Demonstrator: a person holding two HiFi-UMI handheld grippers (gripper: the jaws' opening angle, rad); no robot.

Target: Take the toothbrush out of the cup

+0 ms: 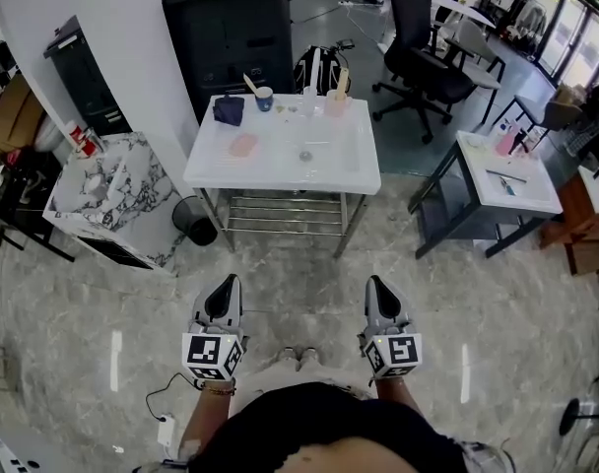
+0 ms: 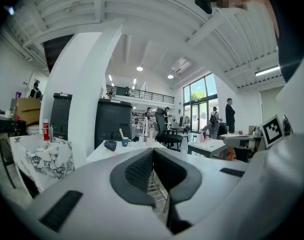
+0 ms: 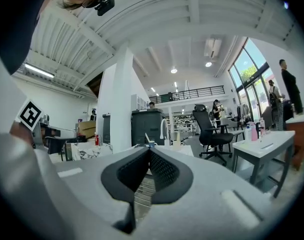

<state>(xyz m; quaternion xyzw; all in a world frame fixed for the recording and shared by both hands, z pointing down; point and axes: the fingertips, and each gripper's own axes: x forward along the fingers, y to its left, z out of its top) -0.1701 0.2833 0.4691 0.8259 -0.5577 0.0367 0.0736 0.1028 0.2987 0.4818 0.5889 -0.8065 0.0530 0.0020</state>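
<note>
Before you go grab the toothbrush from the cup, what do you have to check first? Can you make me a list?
1. The toothbrush stands in the blue cup: ok.
2. The left gripper is empty: ok, jaws together on nothing.
3. The right gripper is empty: ok, same.
4. Jaws open, ready to grab: not ok, both are shut.
5. The white table is within reach: not ok, it stands well ahead across the floor.

Open-plan office/lab: office chairs [image 1: 418, 52], white worktables [image 1: 285, 156], black cabinets [image 1: 231, 28], big windows [image 2: 199, 91].
</note>
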